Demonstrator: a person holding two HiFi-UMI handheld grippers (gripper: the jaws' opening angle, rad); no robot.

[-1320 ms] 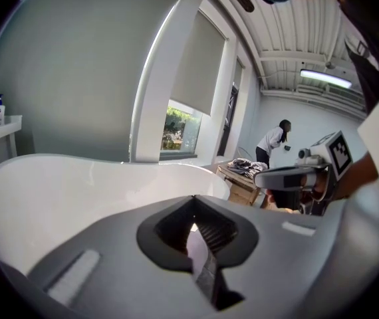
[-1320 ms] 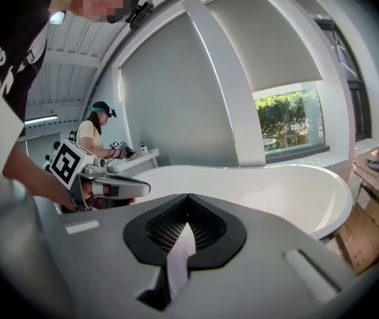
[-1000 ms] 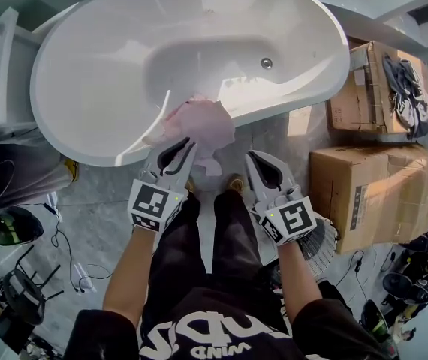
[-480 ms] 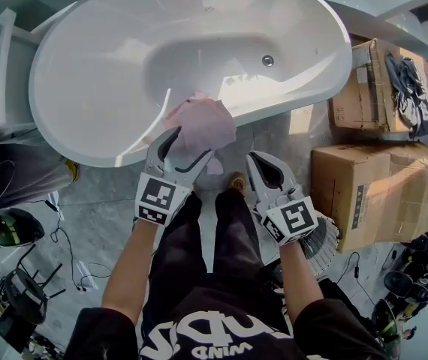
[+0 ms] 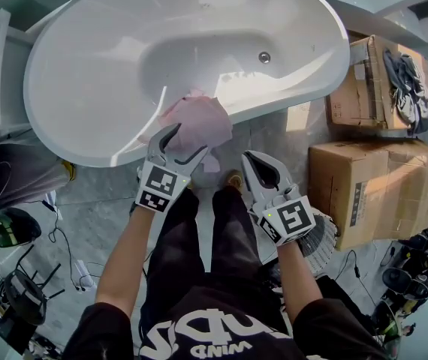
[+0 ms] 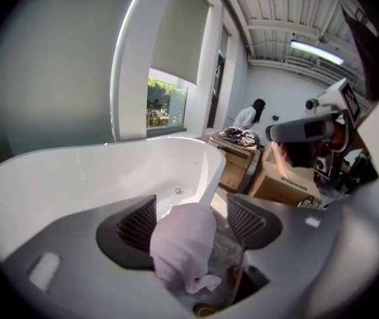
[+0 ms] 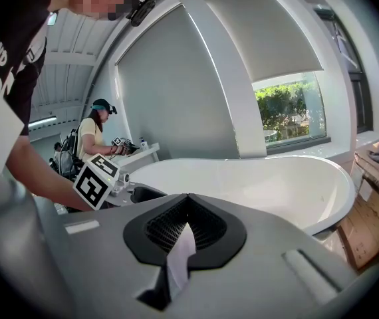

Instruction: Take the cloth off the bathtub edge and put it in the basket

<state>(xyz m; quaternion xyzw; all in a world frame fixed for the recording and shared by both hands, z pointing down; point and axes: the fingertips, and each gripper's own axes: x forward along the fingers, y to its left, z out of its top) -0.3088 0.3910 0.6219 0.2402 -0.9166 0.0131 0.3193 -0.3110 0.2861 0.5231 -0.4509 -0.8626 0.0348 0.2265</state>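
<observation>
So far nothing of the task is done. The pink cloth (image 5: 197,121) lies draped over the near rim of the bathtub (image 5: 71,145), with one end hanging down the outside. The left gripper (image 5: 186,141) is spread wide with the cloth between its jaws. In the left gripper view the pads do not press on the cloth, so there is no grasp yet. The right gripper (image 5: 250,159) is clenched on nothing and hangs apart from the cloth, by the person's leg.

As I judge it, what is left is to close on the cloth, lift it clear of the rim, carry it to the basket (image 5: 321,240) and let go there. The basket looks to be the white slatted thing on the floor, partly hidden under the right gripper.

Compared with the head view 1 second ago, the left gripper's jaws were then nearly together and short of the cloth. They have just been opening and now stand around it, and the gripper has come down toward the rim. The cloth, the bathtub and the right gripper sit as before.
</observation>
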